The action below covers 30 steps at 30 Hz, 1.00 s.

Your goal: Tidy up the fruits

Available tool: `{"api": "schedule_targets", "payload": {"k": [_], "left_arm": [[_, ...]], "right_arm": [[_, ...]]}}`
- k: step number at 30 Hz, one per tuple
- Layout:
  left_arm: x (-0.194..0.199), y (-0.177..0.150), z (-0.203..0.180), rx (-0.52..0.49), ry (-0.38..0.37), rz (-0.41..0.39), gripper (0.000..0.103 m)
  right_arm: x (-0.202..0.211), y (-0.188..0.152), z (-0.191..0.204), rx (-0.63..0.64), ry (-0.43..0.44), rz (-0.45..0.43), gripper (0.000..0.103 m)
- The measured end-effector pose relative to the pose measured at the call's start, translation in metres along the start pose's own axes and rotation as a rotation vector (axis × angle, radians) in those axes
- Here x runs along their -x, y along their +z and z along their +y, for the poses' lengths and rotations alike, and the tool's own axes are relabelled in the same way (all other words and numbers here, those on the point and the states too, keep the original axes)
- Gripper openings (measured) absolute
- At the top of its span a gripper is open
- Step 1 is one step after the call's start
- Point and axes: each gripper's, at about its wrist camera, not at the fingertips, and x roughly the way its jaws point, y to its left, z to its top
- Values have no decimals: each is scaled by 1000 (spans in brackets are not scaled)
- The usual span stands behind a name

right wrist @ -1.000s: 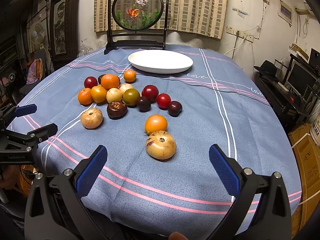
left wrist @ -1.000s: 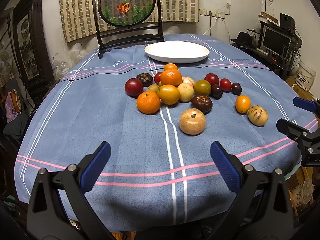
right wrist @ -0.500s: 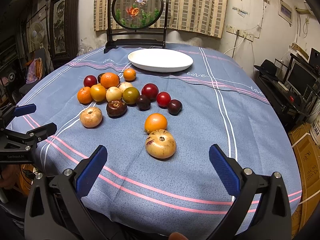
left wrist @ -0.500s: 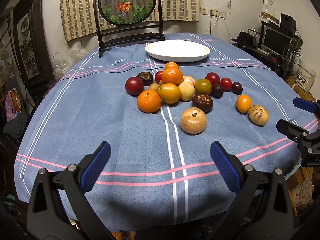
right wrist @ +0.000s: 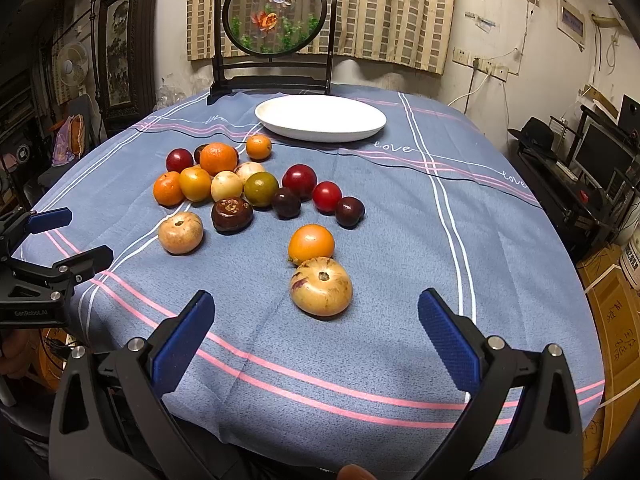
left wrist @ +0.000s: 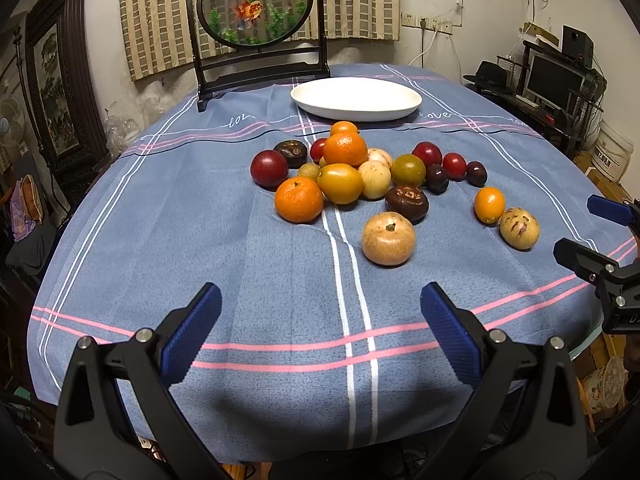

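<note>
Several fruits lie loose on a blue striped tablecloth (left wrist: 200, 240): a tangerine (left wrist: 299, 199), a tan round fruit (left wrist: 388, 239), a dark brown fruit (left wrist: 407, 201) and red plums behind. An empty white plate (left wrist: 356, 98) sits at the back. My left gripper (left wrist: 320, 332) hangs open over the near cloth, nothing between its fingers. In the right wrist view a speckled tan fruit (right wrist: 321, 287) lies just ahead of my open right gripper (right wrist: 316, 334), with a small orange fruit (right wrist: 311, 243) behind it and the white plate (right wrist: 320, 118) beyond.
A round goldfish screen on a dark stand (left wrist: 256, 12) rises behind the plate. The table edge runs close under both grippers. A monitor and shelves (right wrist: 600, 160) crowd the right side; a framed picture and a fan (right wrist: 74, 64) stand at left.
Both grippers have edged slightly forward toward the fruits; the fruits sit a little lower and nearer in each view. Nothing was picked up.
</note>
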Motion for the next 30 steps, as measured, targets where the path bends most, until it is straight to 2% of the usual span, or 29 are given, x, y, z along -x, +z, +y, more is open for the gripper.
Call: {"api": "schedule_targets", "payload": {"k": [14,19,30], "left_arm": [[-8,-5,1,5,-9,21,101],[-15,-5,2,8,-12,43,101],[-31,-5,5,22,-39,55,101]], "right_arm": [[-14,-6,-8,-24,21,22,102],[-29,-9,-19,-71,33,65,102],[-38,-2,-18,-45,31,72,102]]}}
